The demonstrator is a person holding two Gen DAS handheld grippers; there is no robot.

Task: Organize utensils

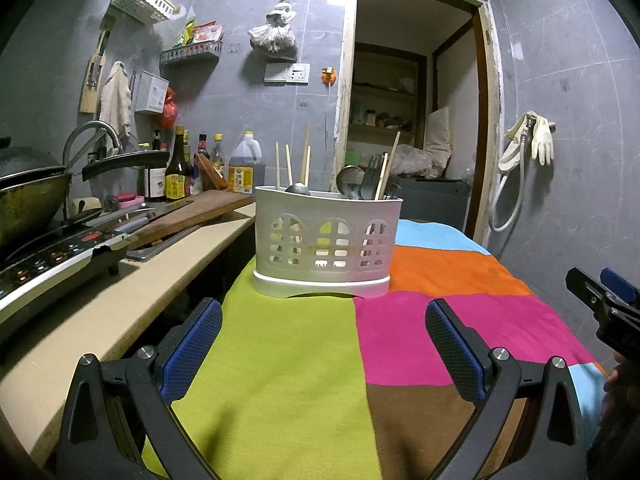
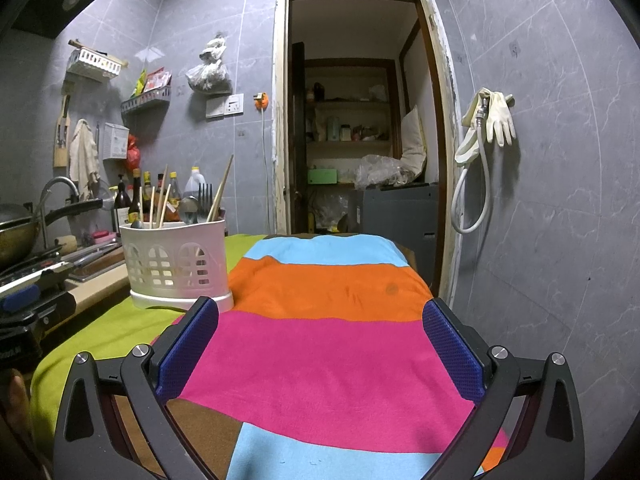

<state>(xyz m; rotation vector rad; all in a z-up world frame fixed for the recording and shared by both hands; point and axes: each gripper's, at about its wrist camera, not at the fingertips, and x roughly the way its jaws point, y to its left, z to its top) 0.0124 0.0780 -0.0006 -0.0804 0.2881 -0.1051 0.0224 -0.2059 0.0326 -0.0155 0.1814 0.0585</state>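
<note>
A white plastic utensil holder (image 1: 326,246) stands on the colourful patchwork cloth (image 1: 280,360), straight ahead of my left gripper (image 1: 324,344). Wooden chopsticks (image 1: 306,152), a spoon (image 1: 349,179) and a dark fork (image 1: 373,170) stick up out of it. My left gripper is open with nothing between its fingers, a short way in front of the holder. In the right wrist view the holder (image 2: 176,260) sits at the left, beyond the left finger of my right gripper (image 2: 320,344). That gripper is open too and hovers empty over the pink patch of cloth (image 2: 320,360).
A beige counter (image 1: 120,304) runs along the left with an induction cooker (image 1: 52,256), a wok (image 1: 28,200), a cutting board (image 1: 192,214) and sauce bottles (image 1: 178,168). An open doorway (image 2: 352,120) lies behind the table. Rubber gloves and a hose (image 2: 486,128) hang on the right wall.
</note>
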